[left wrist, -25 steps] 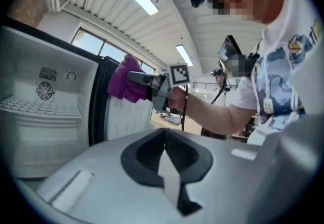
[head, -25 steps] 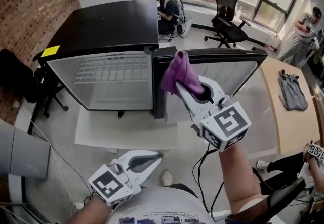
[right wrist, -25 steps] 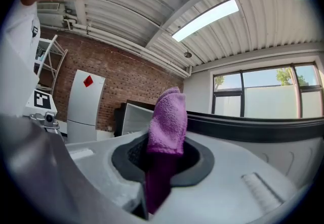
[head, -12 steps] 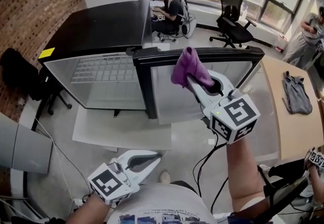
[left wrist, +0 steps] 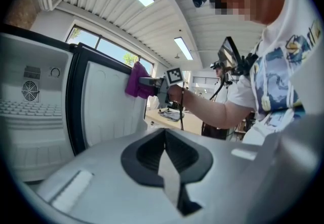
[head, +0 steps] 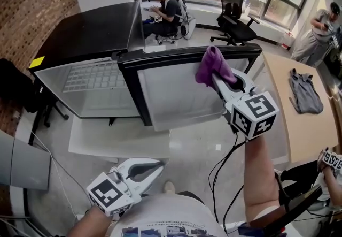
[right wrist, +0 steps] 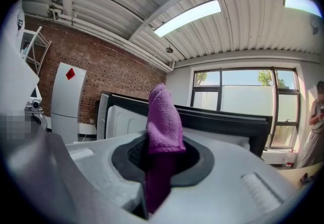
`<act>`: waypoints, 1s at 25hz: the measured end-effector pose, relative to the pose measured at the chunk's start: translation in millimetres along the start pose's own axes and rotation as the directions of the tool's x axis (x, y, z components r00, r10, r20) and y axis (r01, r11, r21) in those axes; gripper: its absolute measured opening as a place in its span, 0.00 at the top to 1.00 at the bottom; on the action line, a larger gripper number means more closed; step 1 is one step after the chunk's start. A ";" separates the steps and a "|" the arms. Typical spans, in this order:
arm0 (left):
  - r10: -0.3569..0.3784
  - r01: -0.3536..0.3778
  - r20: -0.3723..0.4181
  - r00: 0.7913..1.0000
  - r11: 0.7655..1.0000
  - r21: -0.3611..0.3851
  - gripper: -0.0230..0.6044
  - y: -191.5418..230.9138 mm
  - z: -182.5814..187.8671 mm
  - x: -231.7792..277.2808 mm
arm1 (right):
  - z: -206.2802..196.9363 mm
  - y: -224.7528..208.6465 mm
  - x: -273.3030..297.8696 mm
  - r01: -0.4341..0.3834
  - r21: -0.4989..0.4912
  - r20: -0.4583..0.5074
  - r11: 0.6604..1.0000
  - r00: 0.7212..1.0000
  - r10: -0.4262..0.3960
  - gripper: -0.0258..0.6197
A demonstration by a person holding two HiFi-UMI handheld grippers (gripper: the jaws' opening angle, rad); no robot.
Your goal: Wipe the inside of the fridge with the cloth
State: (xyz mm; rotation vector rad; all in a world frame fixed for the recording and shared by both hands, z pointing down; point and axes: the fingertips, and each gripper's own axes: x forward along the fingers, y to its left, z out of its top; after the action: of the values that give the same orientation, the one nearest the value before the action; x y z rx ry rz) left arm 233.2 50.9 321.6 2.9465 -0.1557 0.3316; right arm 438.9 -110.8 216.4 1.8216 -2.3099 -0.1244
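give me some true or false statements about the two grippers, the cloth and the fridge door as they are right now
1. The right gripper is shut on the purple cloth. True.
2. The left gripper holds a sponge. False: its jaws are together with nothing between them.
3. The fridge door is closed. False: it stands open, and the wire shelf inside the fridge shows.
4. The cloth is up by the door's top edge. True.
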 end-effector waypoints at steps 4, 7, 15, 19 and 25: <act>0.016 -0.016 -0.008 1.000 0.999 0.028 0.96 5.5 -6.5 -0.6 | -4.6 -30.4 -12.7 0.058 0.010 -0.012 0.998 0.998 -0.058 0.86; 0.020 -0.020 -0.007 1.000 1.000 0.020 0.96 3.0 -7.3 1.1 | -8.0 -51.6 -22.3 0.105 0.012 -0.021 0.994 0.994 -0.105 0.86; 0.015 -0.015 -0.026 1.000 1.000 0.019 0.96 -1.9 -15.7 5.5 | -18.4 -104.9 -50.5 0.242 0.013 -0.062 0.970 0.969 -0.241 0.86; 0.006 -0.005 -0.027 1.000 1.000 0.023 0.96 -3.7 -13.6 8.8 | -22.6 -119.8 -60.7 0.287 0.006 -0.075 0.958 0.955 -0.286 0.86; -0.002 0.003 -0.025 1.000 1.000 0.029 0.96 -3.3 -12.7 8.4 | -20.0 -119.0 -68.3 0.309 0.011 -0.066 0.951 0.949 -0.307 0.86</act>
State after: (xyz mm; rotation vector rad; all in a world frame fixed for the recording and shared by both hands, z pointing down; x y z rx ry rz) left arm 239.1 55.7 335.2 2.9691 -0.1447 0.3729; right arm 571.6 -71.8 206.7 2.1520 -1.9760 -0.0852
